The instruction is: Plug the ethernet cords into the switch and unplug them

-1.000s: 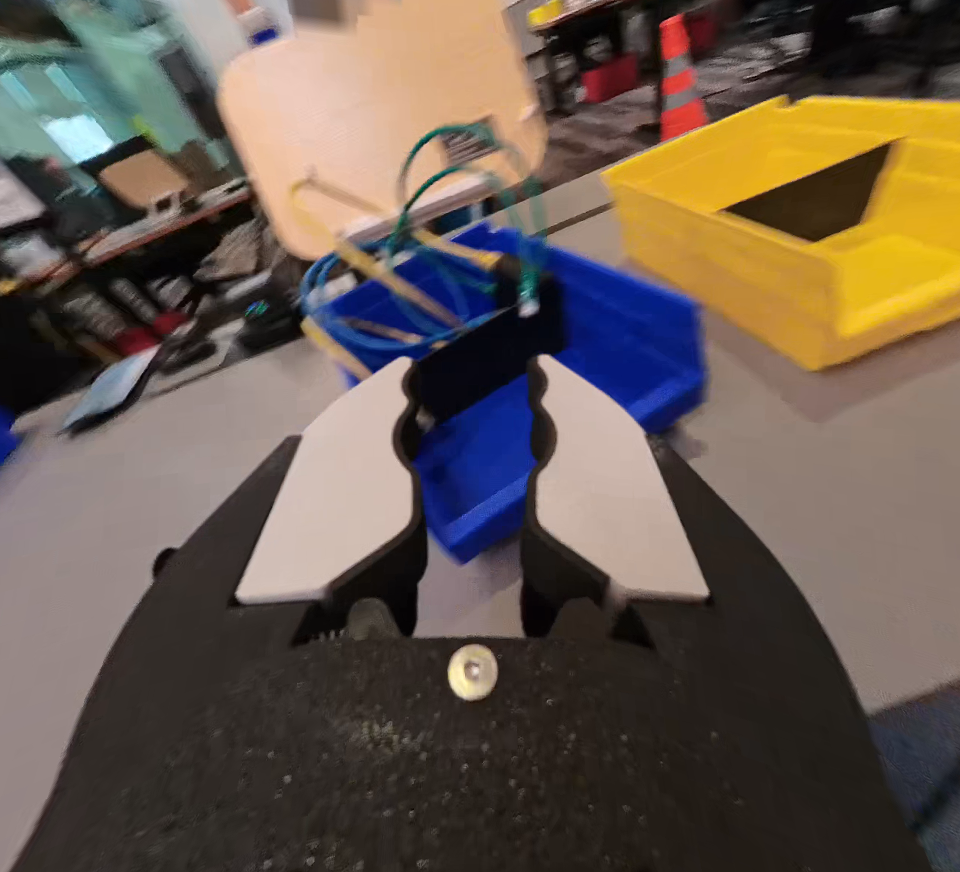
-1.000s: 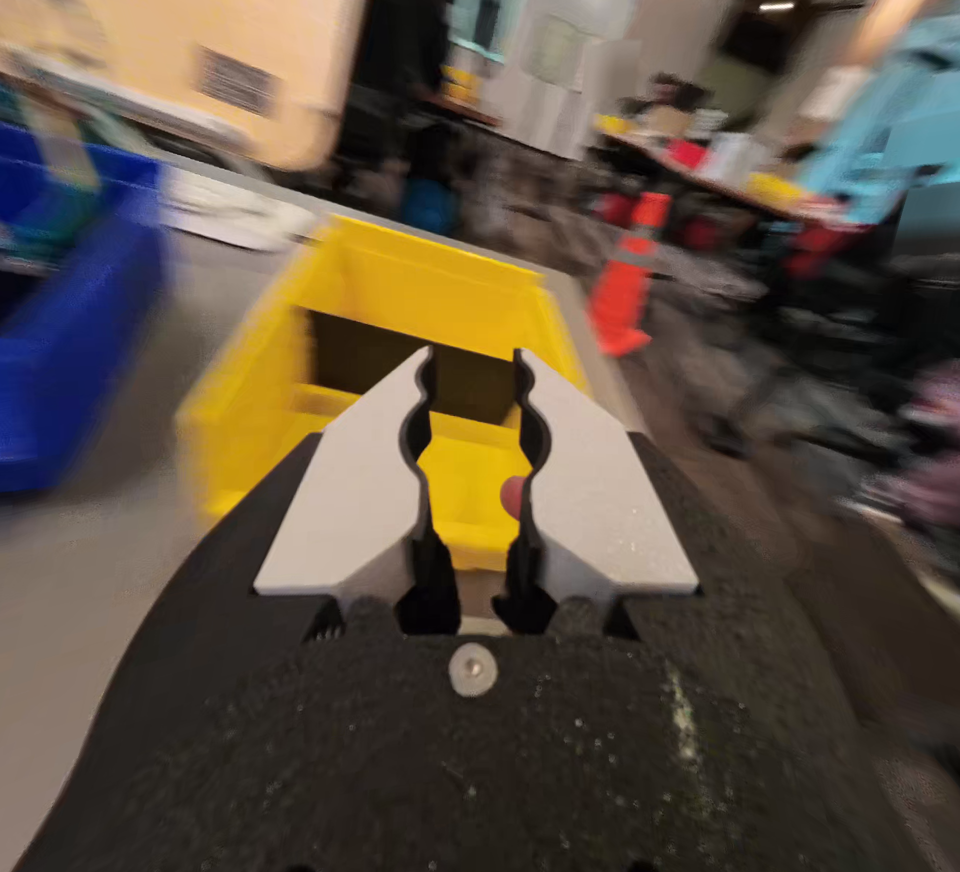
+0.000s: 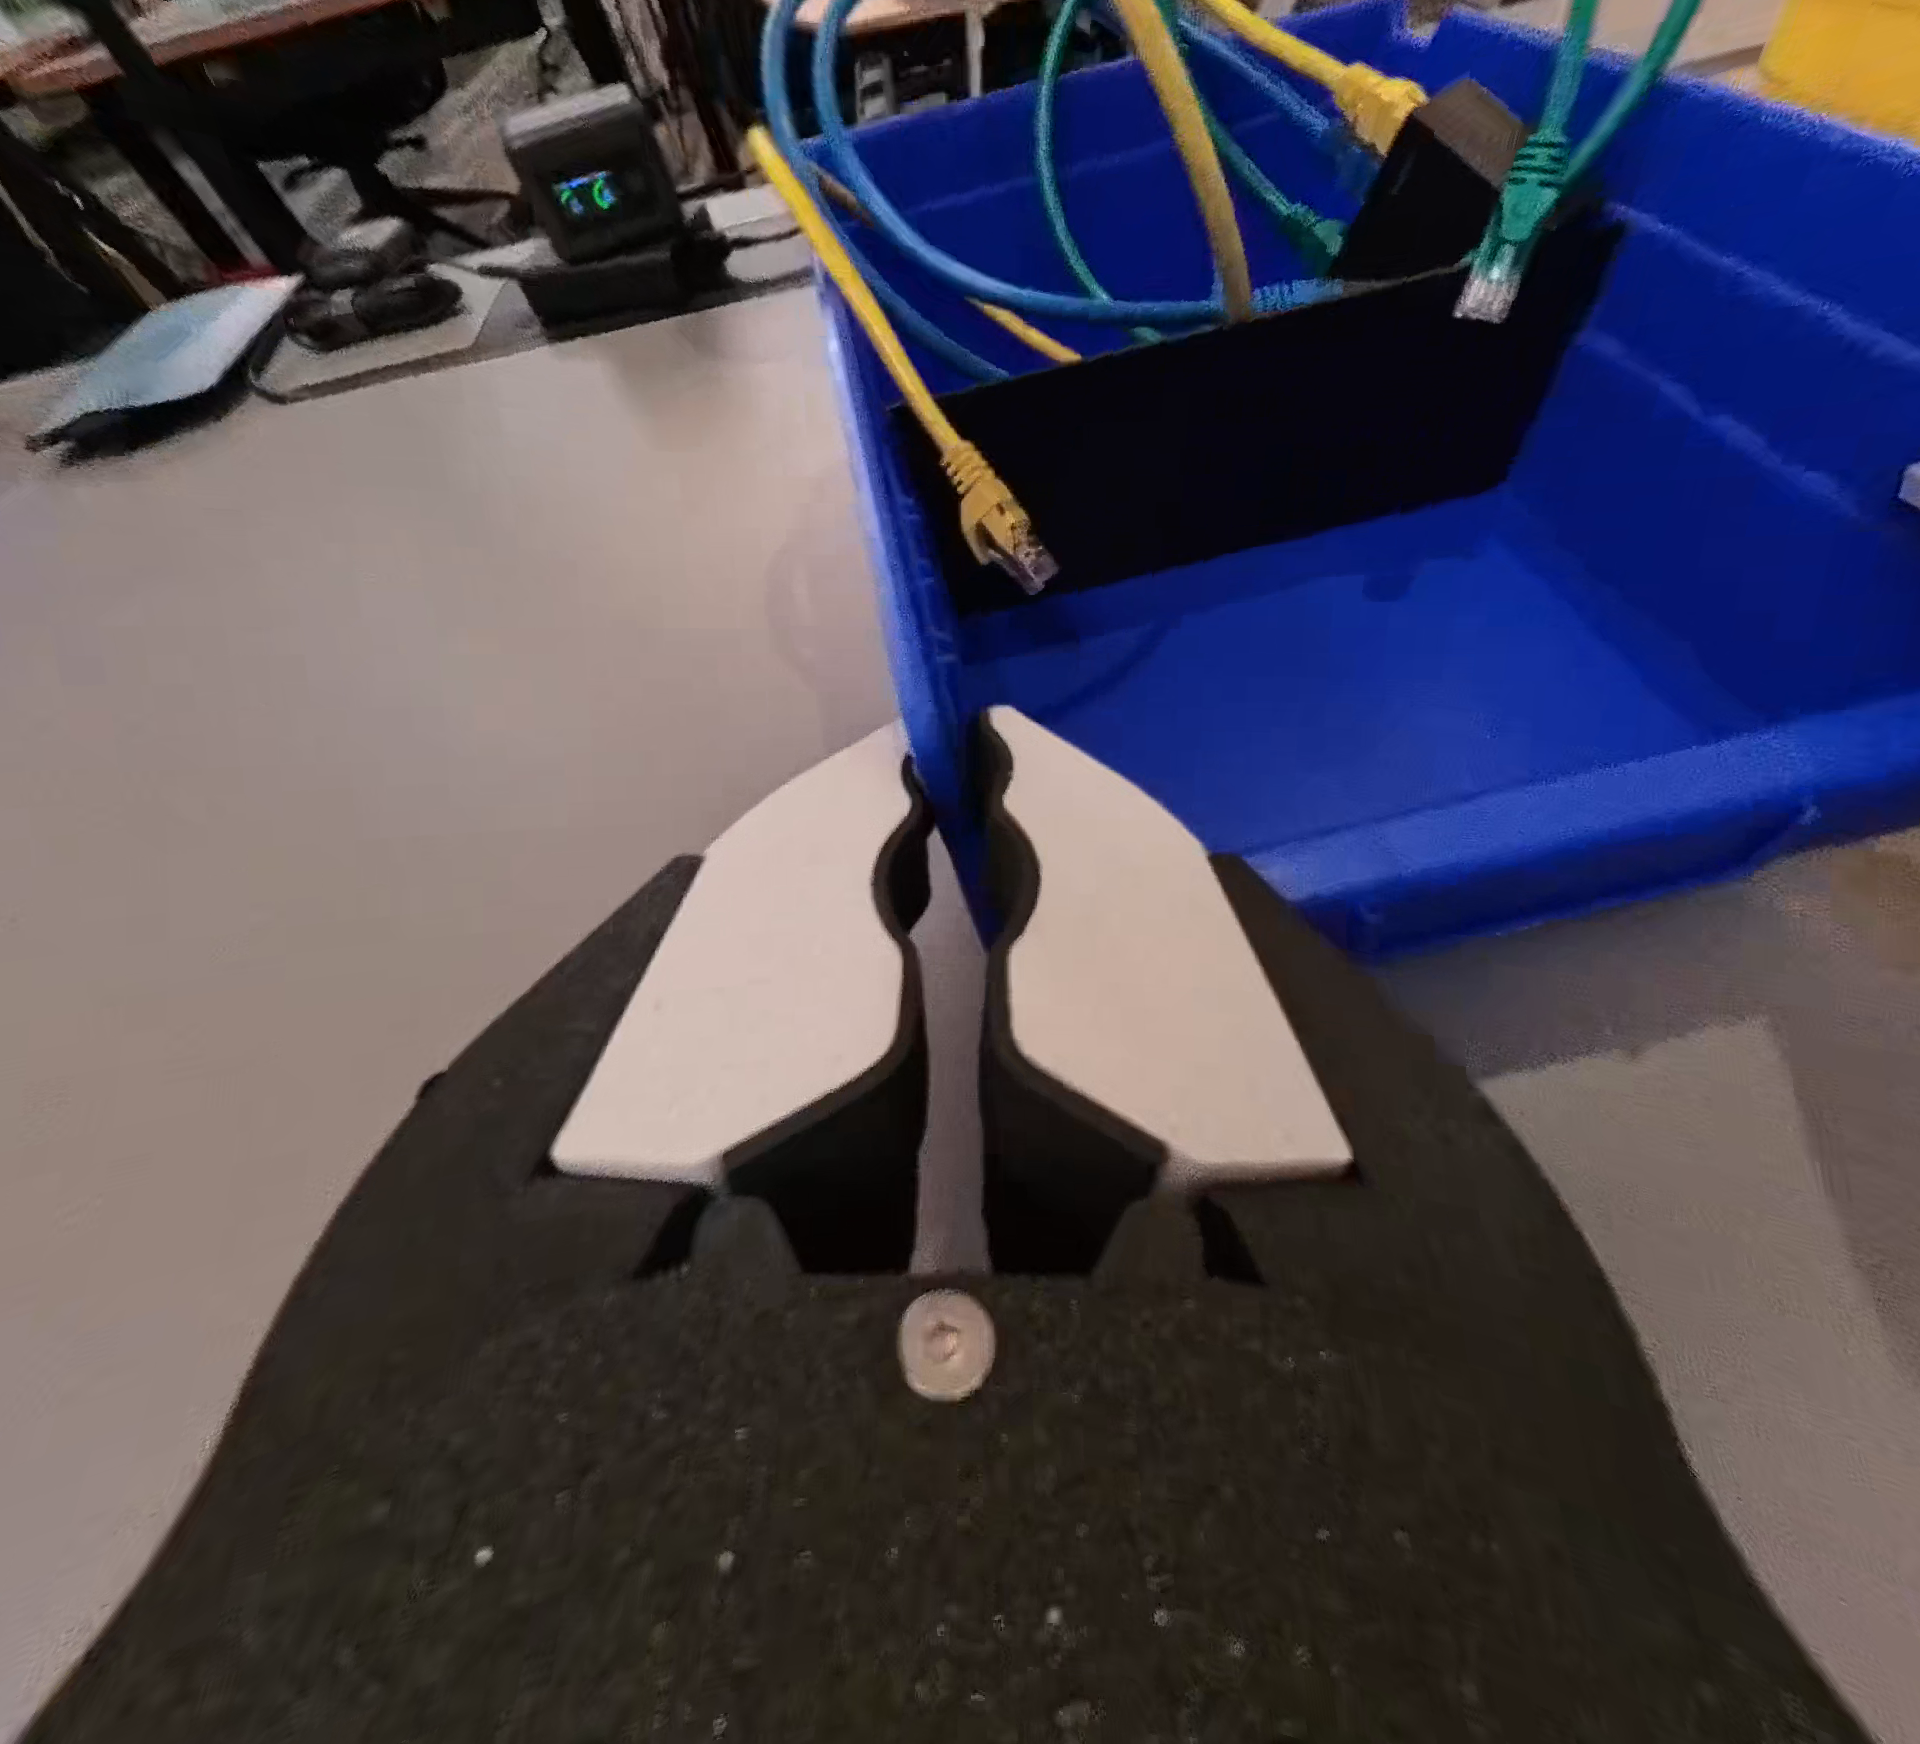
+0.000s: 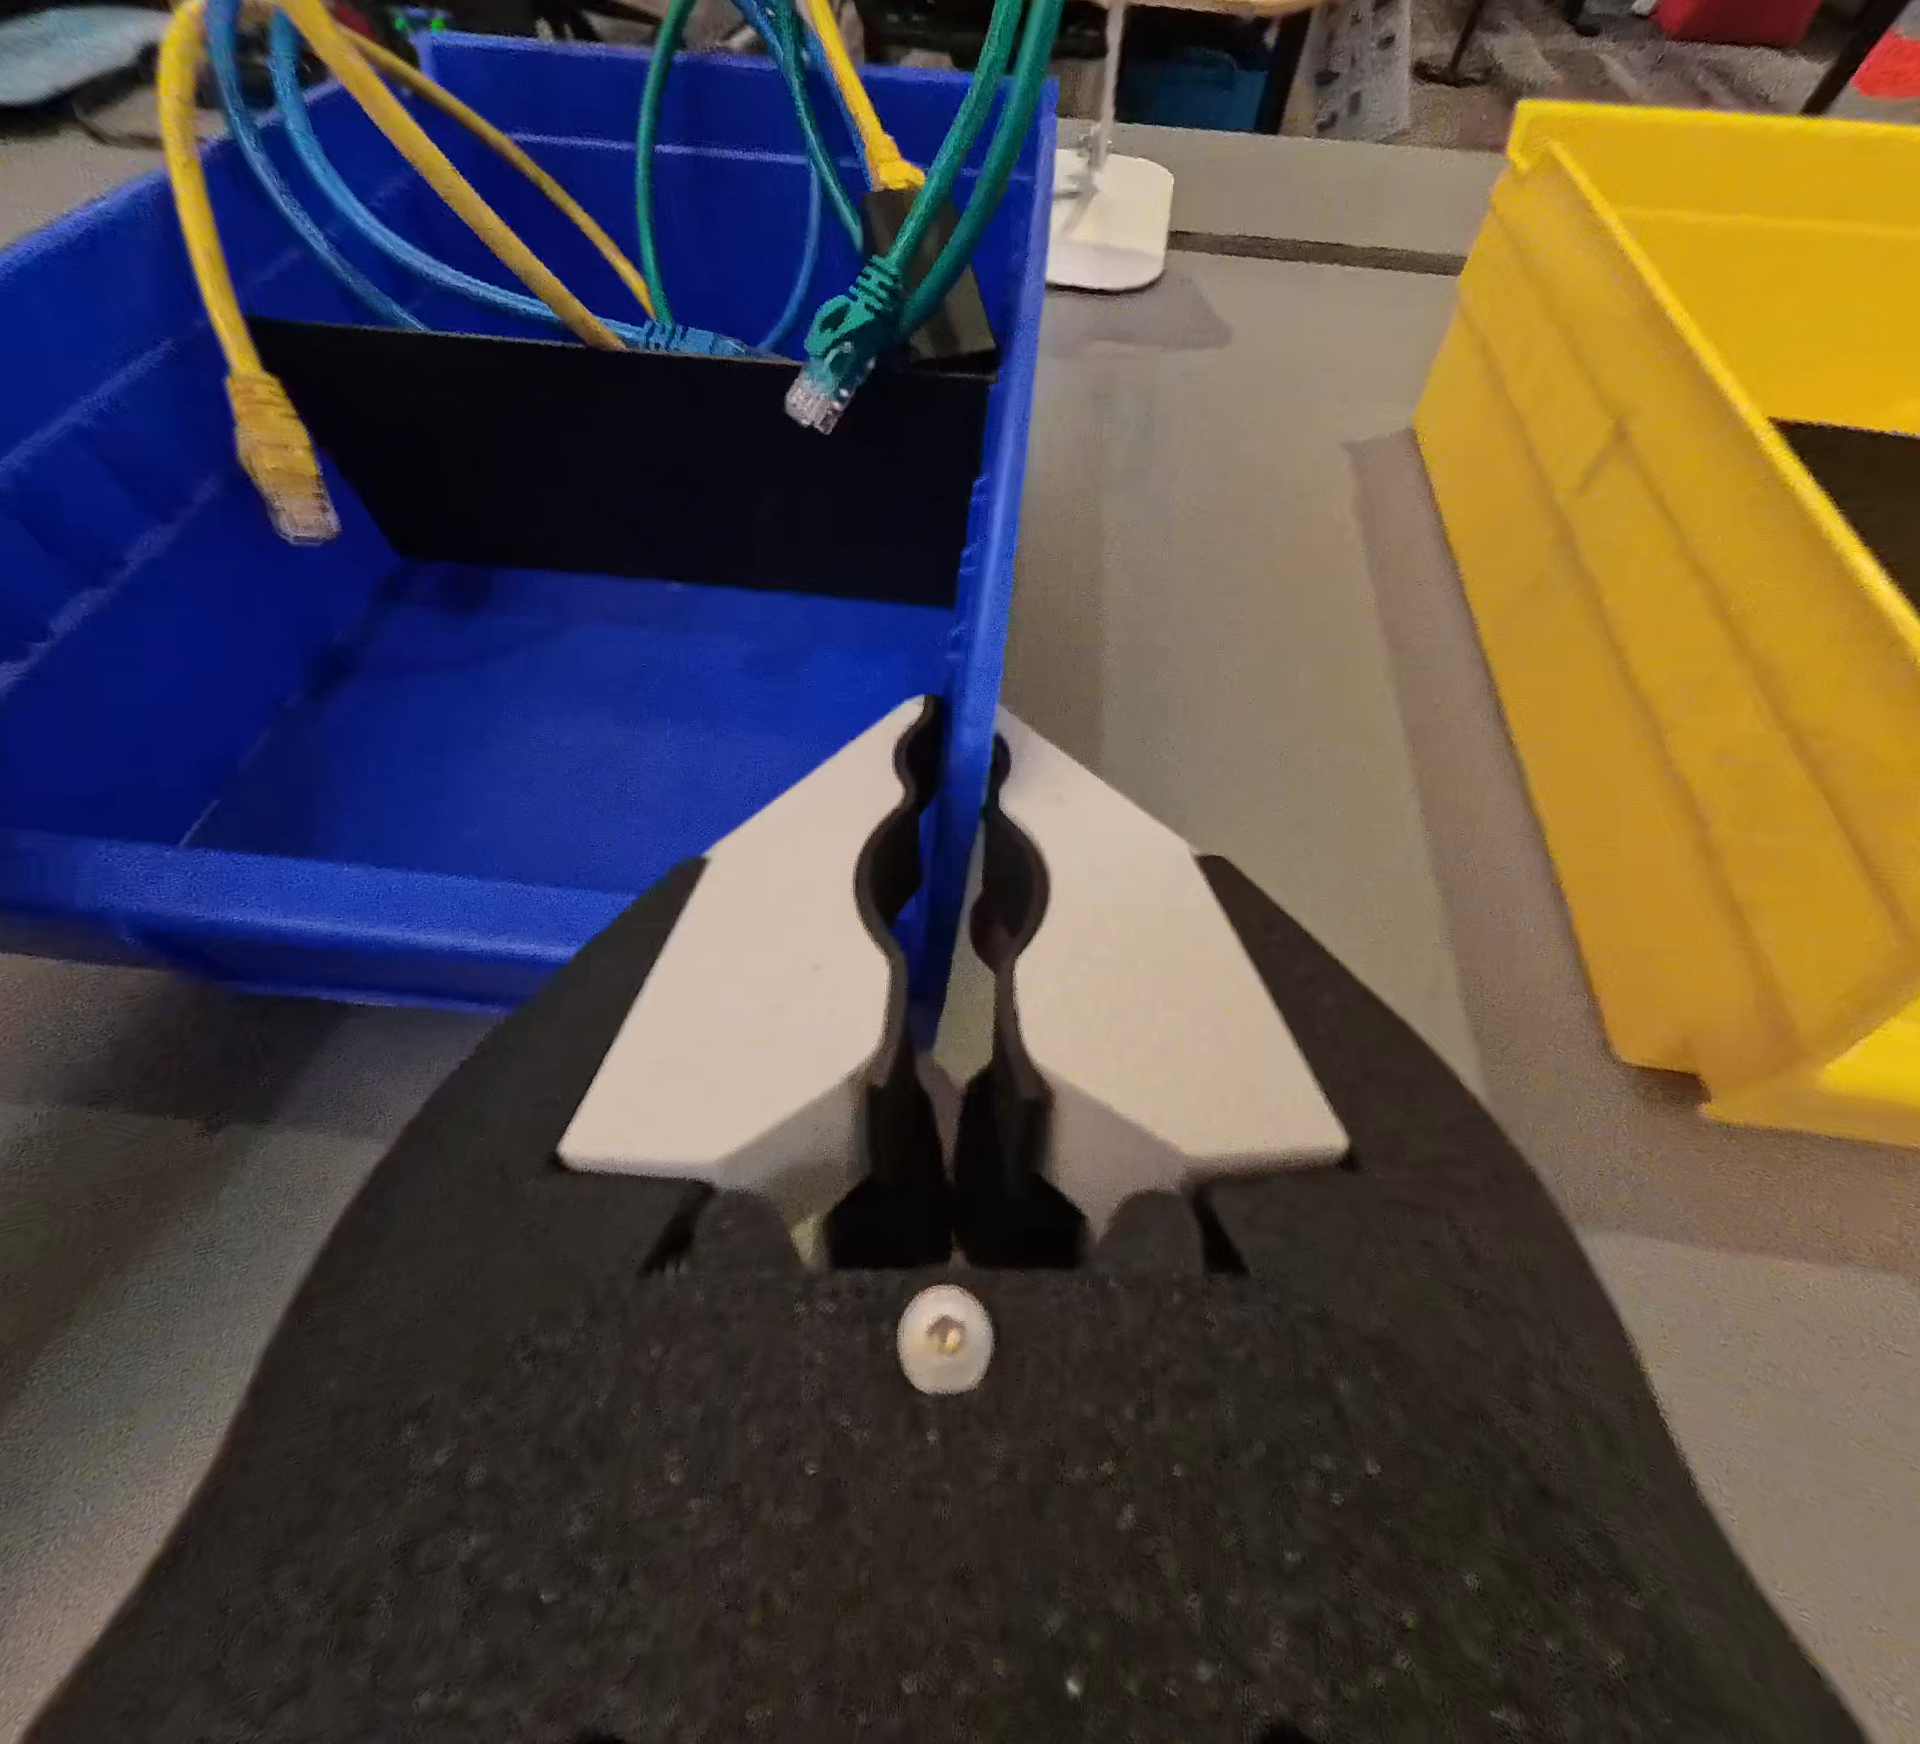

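Note:
A blue bin (image 3: 1455,759) stands on the grey table. A black divider (image 3: 1247,447) crosses it. Behind the divider a black switch (image 3: 1444,167) leans, with a yellow plug (image 3: 1377,105) in it. A loose yellow plug (image 3: 1003,541) and a loose green plug (image 3: 1496,281) hang over the divider. Blue cord loops (image 3: 831,136) rise from the back. My left gripper (image 3: 951,749) is shut on the bin's left wall near the front corner. My right gripper (image 4: 961,718) is shut on the right wall of the bin (image 4: 416,759). The switch (image 4: 945,302) and the green plug (image 4: 831,375) also show in the right wrist view.
A yellow bin (image 4: 1662,655) stands on the table right of the blue bin, with a strip of grey table (image 4: 1195,603) between them. A white stand base (image 4: 1112,229) sits behind the blue bin. Bare table (image 3: 416,655) lies to its left.
Both grippers were open and away from the blue bin, the right one facing the yellow bin. Both have moved to the blue bin and closed on its side walls.

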{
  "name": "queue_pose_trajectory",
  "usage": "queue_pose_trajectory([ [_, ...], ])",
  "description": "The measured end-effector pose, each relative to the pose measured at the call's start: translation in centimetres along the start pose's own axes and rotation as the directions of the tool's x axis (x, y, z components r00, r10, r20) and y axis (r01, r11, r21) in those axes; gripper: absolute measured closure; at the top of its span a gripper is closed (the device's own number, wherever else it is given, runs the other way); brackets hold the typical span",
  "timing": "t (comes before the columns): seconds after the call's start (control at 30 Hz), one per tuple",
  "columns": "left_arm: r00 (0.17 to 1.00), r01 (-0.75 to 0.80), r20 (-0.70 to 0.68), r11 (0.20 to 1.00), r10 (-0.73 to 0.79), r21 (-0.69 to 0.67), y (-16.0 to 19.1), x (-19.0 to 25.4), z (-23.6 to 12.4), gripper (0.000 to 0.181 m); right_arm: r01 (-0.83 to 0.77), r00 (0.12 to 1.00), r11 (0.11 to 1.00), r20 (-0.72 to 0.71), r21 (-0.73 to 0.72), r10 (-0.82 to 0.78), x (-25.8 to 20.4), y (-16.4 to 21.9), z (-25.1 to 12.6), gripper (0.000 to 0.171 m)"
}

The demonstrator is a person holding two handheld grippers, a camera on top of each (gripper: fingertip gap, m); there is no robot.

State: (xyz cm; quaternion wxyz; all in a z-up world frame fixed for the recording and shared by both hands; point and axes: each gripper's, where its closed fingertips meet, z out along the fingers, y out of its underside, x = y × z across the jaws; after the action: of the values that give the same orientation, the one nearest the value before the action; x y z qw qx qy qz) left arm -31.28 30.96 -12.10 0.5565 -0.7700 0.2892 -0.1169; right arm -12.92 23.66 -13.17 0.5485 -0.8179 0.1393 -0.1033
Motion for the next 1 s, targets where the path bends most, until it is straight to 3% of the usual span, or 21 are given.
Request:
queue_pose_trajectory([
  [0.13,0.995,0.076,0.065,0.996,-0.078,0.037,-0.2,-7.5,-0.3,0.178,-0.005,1.000,0.999,0.016,0.037,0.004,-7.3,-1.4,0.5,0.169],
  [0.37,0.993,0.055,0.099,0.994,-0.064,0.095,1.0,-21.0,-0.7,0.178,-0.008,0.998,0.998,0.060,0.055,0.004,-20.8,-3.1,3.3,0.167],
  [0.5,0.972,0.216,0.091,0.976,-0.219,0.035,4.8,-26.4,0.6,0.177,-0.010,0.987,1.000,0.163,0.018,0.007,-26.6,-1.9,5.6,0.162],
  [0.6,0.938,0.343,0.045,0.939,-0.344,0.015,5.1,-27.4,0.5,0.179,-0.074,0.975,0.997,0.209,-0.028,0.078,-27.7,-1.9,5.9,0.161],
  [0.73,0.963,0.197,0.182,0.980,-0.197,0.015,5.3,-28.4,0.5,0.174,-0.047,0.904,0.990,0.417,-0.131,0.098,-29.1,-0.2,4.7,0.146],
  [0.8,0.957,0.176,0.233,0.984,-0.171,-0.003,5.5,-28.8,0.2,0.167,-0.036,0.813,0.987,0.569,-0.159,0.121,-28.6,1.0,2.5,0.139],
  [0.87,0.948,0.189,0.267,0.982,-0.176,-0.022,5.6,-29.1,-0.4,0.159,0.028,0.641,0.986,0.760,-0.166,0.109,-27.2,2.4,-1.6,0.130],
  [0.97,0.922,0.268,0.300,0.963,-0.246,-0.031,5.9,-29.8,-1.3,0.144,0.004,0.488,0.985,0.860,-0.171,0.147,-21.0,2.6,-6.5,0.128],
  [1.0,0.908,0.313,0.302,0.949,-0.289,-0.030,6.0,-29.9,-1.5,0.139,-0.016,0.492,0.989,0.860,-0.144,0.133,-18.1,2.3,-7.2,0.127],
])
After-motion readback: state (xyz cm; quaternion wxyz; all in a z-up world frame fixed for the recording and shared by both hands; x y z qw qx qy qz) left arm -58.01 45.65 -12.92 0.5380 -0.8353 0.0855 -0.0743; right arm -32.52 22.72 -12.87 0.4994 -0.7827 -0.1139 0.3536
